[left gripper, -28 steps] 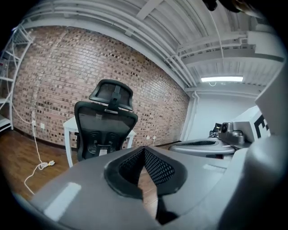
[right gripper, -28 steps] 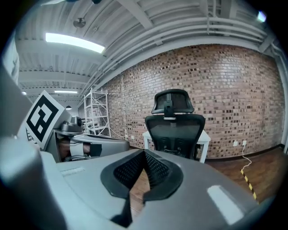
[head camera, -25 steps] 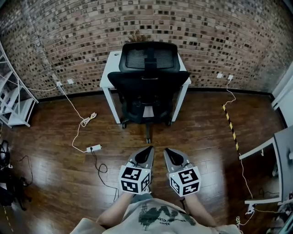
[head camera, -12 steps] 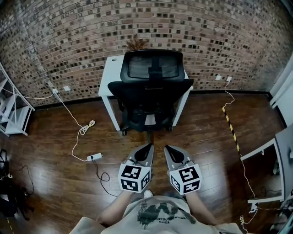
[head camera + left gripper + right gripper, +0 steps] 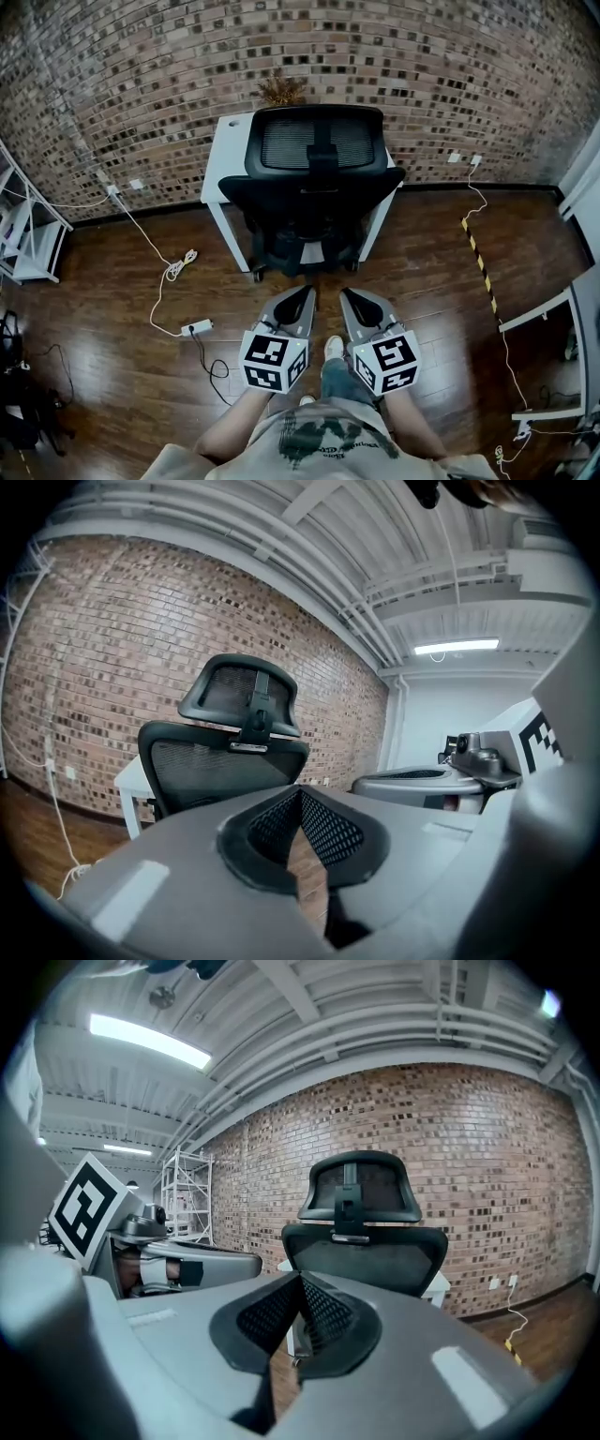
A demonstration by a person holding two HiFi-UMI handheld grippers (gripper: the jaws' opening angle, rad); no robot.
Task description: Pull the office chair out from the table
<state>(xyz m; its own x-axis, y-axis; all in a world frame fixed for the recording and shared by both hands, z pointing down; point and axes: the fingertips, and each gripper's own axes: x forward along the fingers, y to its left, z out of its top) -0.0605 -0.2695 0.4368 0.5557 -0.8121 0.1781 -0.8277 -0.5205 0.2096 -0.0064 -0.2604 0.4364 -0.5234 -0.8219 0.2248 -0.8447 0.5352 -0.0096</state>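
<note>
The office chair (image 5: 314,178) is black, with a mesh headrest and a wide curved mesh backrest joined by a solid spine, on a caster base. It stands tucked against the small white counter (image 5: 223,159) at the rough brick wall (image 5: 141,75), its back turned to the tools. The left tool (image 5: 303,294) and right tool (image 5: 348,296), smooth grey shells with a dark dimpled lining, sit side by side over the glossy wooden floor (image 5: 103,300). Each has its jaws pressed together on nothing. The chair is straight ahead of both tips, near but apart.
</note>
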